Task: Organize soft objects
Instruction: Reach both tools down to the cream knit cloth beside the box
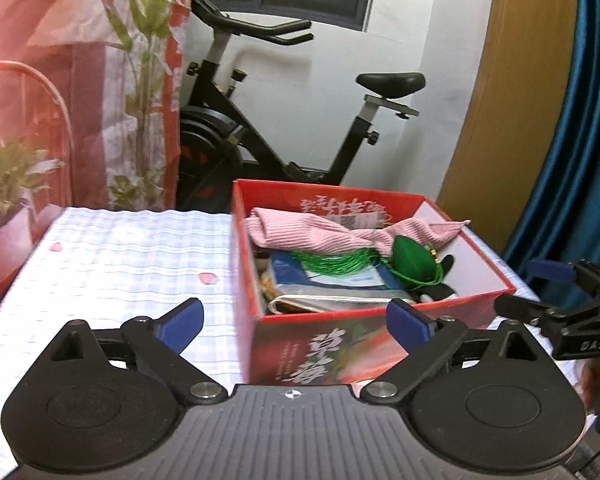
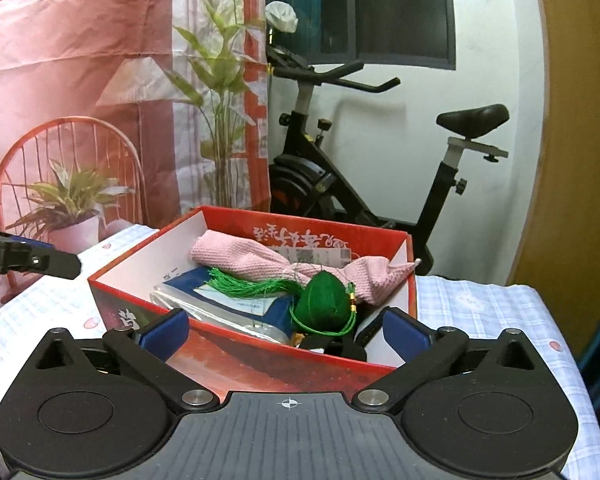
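Item one: open red cardboard box [image 1: 376, 344] with printed lettering, standing on the tabletop [image 1: 112, 264] under a pale blue-and-white checked cloth. From the left wrist view it sits at about one o'clock, just beyond the gripper.

Item two: pink ribbed cloth [image 1: 324, 230], rolled or bunched, lying on top of the box's contents. Its long axis runs across the box from nine o'clock to three o'clock, one loose end reaching toward the three o'clock wall. Likely light, limp and easy to pinch; mid-roll looks the best place to take hold.

Item three: green stuffed fabric charm [image 2: 322, 304] with a green thread tassel, touching the cloth at its six o'clock side; tassel trails toward nine o'clock. Probably soft and light, its cords prone to snagging; grasp the padded body.

Beneath: flat blue and silver packets [image 2: 224, 304].

Left gripper [image 1: 296, 322]: jaws spread wide, holding nothing.

Right gripper [image 2: 286, 332]: jaws likewise wide, empty.
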A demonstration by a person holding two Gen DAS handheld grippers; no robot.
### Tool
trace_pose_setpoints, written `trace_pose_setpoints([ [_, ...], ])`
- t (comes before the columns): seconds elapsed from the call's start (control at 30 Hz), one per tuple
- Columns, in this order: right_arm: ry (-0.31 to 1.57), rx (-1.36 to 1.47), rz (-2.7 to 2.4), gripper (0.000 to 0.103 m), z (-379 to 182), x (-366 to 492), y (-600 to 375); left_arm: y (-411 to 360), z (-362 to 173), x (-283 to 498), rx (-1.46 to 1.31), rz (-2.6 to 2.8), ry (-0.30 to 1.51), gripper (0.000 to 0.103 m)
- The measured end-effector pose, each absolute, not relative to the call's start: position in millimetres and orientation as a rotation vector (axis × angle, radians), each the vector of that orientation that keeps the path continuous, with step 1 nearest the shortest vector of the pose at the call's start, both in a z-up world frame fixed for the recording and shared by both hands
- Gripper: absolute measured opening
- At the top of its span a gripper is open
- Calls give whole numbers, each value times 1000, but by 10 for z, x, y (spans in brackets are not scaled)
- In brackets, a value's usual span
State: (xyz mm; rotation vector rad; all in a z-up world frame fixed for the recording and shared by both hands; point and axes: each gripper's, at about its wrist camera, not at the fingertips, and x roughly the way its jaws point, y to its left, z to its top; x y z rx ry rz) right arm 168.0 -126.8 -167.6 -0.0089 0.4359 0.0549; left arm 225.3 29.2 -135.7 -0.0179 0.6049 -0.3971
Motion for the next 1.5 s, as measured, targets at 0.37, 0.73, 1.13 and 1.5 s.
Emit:
trace_pose_setpoints([
  [0.37,426,25,15,103,-1782,1485,-1239,362,-1446,2056,20,-300,613,103],
  [0.73,531,30,-39,103,-2220,1320,-1286,445,-1739,1900,7,-276,658,103],
  [1.13,641,82,-34,103,-2700,1229,-1242,427,-2125,2059,13,-266,734,103],
  [1.5,713,158,9,73,-2892,1467,-1362,299,-2399,2412,-59,-378,797,53],
])
